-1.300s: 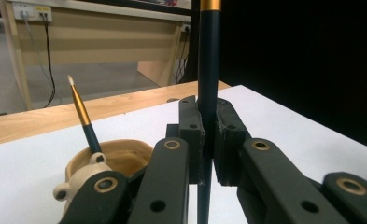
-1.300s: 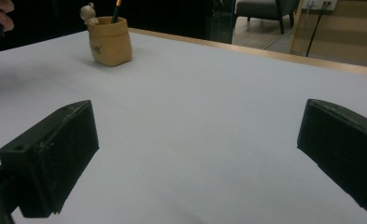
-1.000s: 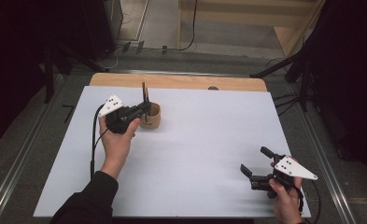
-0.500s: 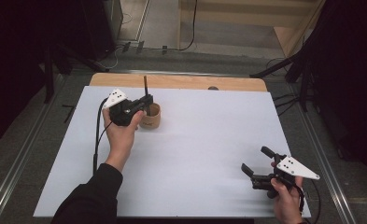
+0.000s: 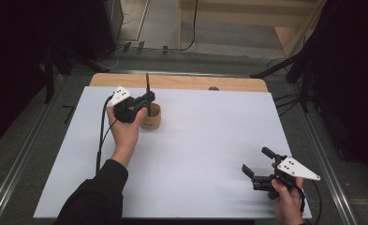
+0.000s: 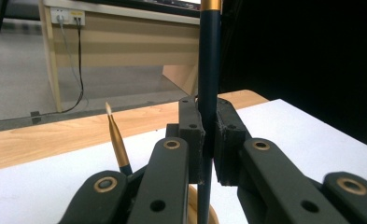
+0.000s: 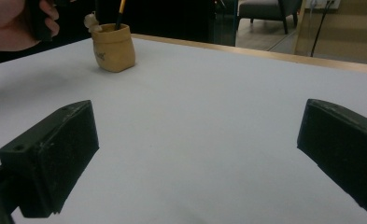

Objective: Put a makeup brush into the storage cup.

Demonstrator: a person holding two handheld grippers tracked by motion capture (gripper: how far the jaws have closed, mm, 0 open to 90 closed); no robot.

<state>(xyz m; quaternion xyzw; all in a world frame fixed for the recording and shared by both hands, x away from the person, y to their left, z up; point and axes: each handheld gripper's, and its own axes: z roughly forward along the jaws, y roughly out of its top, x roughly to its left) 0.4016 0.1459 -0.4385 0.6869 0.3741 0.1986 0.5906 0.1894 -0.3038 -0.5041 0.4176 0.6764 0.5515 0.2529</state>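
A dark brush [image 6: 208, 70] stands upright, pinched between the pressed pads of the left tongs [image 5: 147, 99] directly over a small tan pot [image 5: 150, 116] near the far-left part of the white tabletop [image 5: 209, 154]. The brush's lower end is hidden behind the jaws in the left gripper view, and its top is cut off at the frame edge just above a gold band; whether the tip sits inside the pot cannot be made out. A second brush [image 6: 116, 142], gold-handled with a pale point, leans out of the pot just left of the held one, its base hidden by the tongs' body. In the right gripper view the pot [image 7: 114, 47] carries a faint mark on its side, too small to read, and a pale lump at its rim is blurred. The right tongs [image 5: 261, 166] rest spread wide and empty, well apart from the pot, near the tabletop's near-right corner. Between the pot and the right tongs the white surface lies bare; beyond the pot a strip of wooden edge [image 5: 181, 82] borders the sheet. The left forearm runs from the pot toward the near edge, its sleeve [image 5: 95, 197] cut off by the frame
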